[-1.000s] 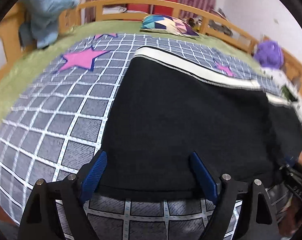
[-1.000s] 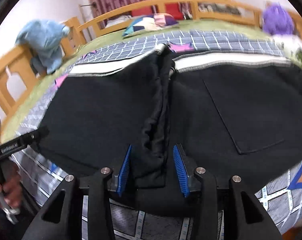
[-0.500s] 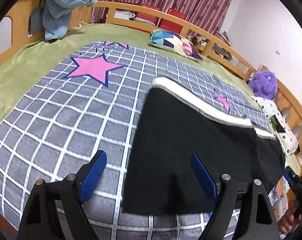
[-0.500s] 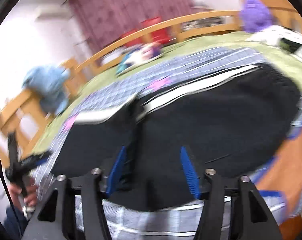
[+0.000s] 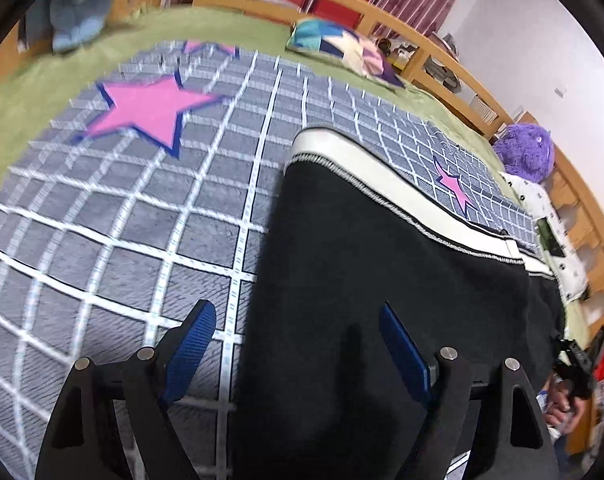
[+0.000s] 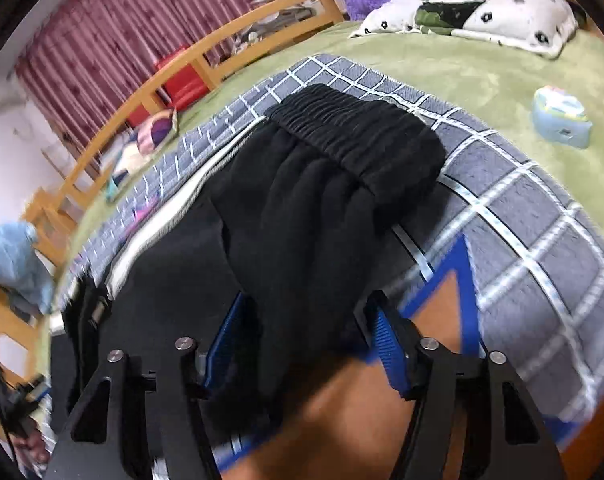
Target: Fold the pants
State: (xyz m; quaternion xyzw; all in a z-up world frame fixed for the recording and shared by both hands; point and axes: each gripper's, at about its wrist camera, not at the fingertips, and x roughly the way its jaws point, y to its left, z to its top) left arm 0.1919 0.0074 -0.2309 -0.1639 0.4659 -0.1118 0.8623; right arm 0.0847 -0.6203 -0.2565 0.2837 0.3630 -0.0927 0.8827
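Black pants [image 5: 382, 272] with a white side stripe [image 5: 402, 196] lie on a grey checked blanket [image 5: 141, 240]. My left gripper [image 5: 297, 344] is open, over the pants' left edge near the leg end. In the right wrist view the pants [image 6: 310, 216] show their black elastic waistband [image 6: 358, 136]. My right gripper [image 6: 306, 340] is open, with bunched black fabric lying between its blue pads [image 6: 386, 340], not clamped. The right gripper also shows in the left wrist view [image 5: 578, 360].
The blanket [image 6: 542, 232] lies on a green bed [image 6: 442, 60] with a wooden rail [image 5: 462, 76]. A purple plush [image 5: 526, 152], a patterned pillow [image 5: 342, 48], a white spotted cushion [image 6: 474, 12], a light blue toy [image 6: 562, 120] and blue clothing [image 6: 9, 256] lie around.
My right gripper let go of the pinched fold, opened and swung right to the waistband end. My left gripper stayed open and shifted left along the pants' near edge.
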